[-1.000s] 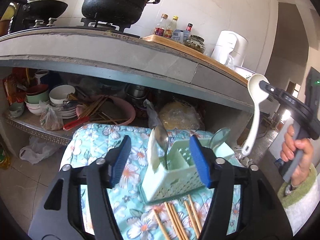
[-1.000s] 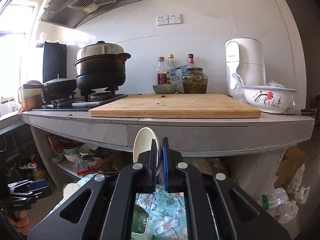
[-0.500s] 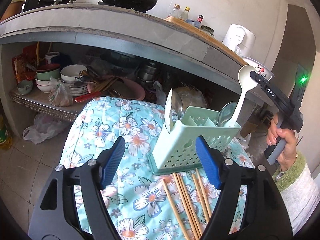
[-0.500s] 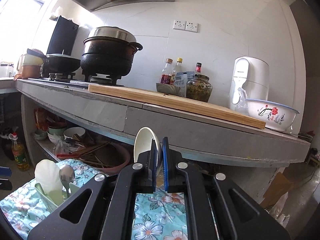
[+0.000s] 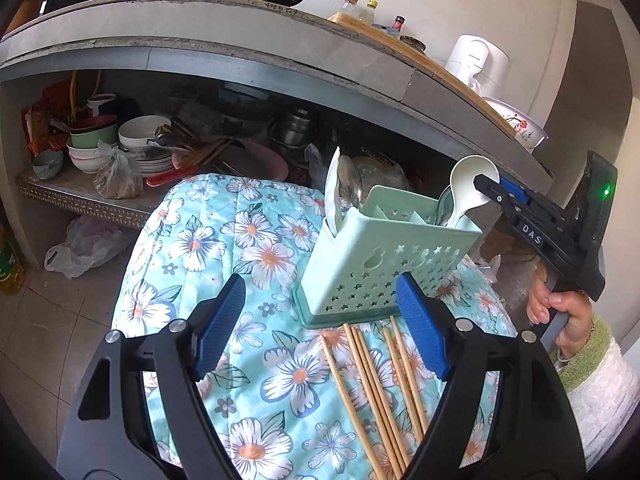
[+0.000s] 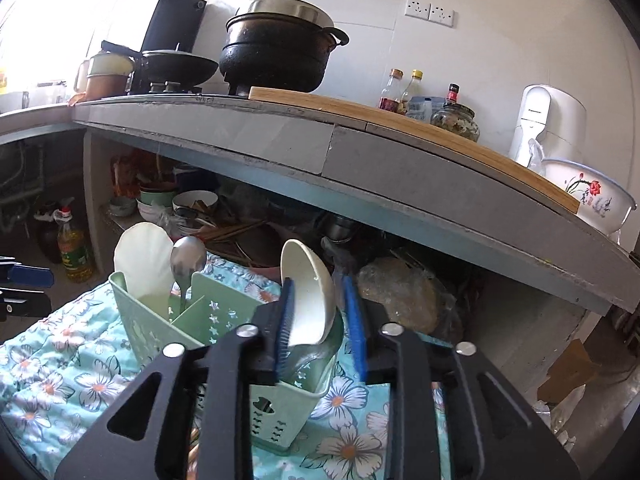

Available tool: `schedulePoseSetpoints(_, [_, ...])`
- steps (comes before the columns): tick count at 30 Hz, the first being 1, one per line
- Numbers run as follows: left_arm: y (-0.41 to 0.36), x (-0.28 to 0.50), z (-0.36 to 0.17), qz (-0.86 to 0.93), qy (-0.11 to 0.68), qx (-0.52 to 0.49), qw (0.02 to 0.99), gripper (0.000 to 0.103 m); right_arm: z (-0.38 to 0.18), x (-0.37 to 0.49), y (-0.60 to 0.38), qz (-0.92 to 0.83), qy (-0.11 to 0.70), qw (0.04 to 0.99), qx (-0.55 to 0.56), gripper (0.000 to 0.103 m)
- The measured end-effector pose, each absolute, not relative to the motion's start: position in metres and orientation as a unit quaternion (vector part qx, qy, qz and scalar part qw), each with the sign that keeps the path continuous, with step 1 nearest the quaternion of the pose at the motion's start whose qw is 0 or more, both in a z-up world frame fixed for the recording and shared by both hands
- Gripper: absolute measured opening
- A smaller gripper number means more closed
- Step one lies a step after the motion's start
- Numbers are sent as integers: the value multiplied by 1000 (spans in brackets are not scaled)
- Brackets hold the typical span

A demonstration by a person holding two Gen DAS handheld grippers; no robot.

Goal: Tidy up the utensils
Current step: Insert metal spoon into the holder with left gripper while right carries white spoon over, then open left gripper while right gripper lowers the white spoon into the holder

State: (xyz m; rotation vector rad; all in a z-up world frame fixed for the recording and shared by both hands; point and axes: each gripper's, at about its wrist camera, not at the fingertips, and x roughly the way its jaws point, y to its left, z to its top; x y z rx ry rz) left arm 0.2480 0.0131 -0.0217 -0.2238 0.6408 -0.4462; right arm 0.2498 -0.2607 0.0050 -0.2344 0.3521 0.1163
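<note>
While fingers part, ladle (image 6: 308, 292) in caddy (image 6: 208, 316)

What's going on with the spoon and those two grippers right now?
Right gripper opening, white spoon between its jaws, handle down in the green caddy. Left gripper opening, empty, hovering over the chopsticks on the cloth. Nothing in the way.

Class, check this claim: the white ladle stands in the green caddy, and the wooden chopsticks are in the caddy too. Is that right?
Not quite. The ladle does stand in the caddy, but the chopsticks lie on the floral cloth in front of it, as the left wrist view shows.
</note>
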Motion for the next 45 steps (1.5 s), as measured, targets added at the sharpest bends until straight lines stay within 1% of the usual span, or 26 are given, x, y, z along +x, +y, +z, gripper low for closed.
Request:
schedulePoseSetpoints(2, [13,244,-22,-217,313,-109,918,76,8,241,-264,65,171,978,-103,42])
schedulePoseSetpoints(5, [13,239,-23,-219,318,-109,916,77,15,228,-269,74,168,980,-82,44])
schedulePoseSetpoints(11, [6,229,-24,-229,326,-108,911,78,35,225,-272,77,162,981,-72,44])
schedulePoseSetpoints(15, [3,222,-22,-233,324,-108,910,78,39,250,-269,79,190,976,-67,44])
schedulePoseSetpoints(19, [4,216,-20,-232,322,-109,911,78,28,281,-274,81,239,967,-33,44])
schedulePoseSetpoints(20, [5,215,-21,-231,322,-108,912,78,24,285,-274,86,248,965,-25,35])
schedulePoseSetpoints(21, [7,215,-21,-229,322,-109,912,78,19,288,-273,97,259,961,-20,24])
schedulePoseSetpoints(23, [11,215,-23,-226,324,-112,912,78,14,285,-270,96,254,962,-27,17])
schedulePoseSetpoints(24, [13,216,-24,-224,325,-114,912,78,14,283,-269,95,250,963,-31,12])
schedulePoseSetpoints(31, [23,222,-31,-221,332,-134,907,78,8,271,-272,58,242,967,-60,8])
schedulePoseSetpoints(35, [23,223,-31,-222,331,-134,907,78,19,261,-272,36,201,977,-68,7])
schedulePoseSetpoints(37, [23,222,-31,-222,329,-133,908,78,25,254,-265,21,173,981,-89,7])
schedulePoseSetpoints(40, [23,222,-30,-220,325,-132,910,78,23,242,-245,-10,134,978,-159,6])
schedulePoseSetpoints(45, [25,223,-31,-219,326,-136,910,78,-11,236,-210,-25,129,948,-288,6])
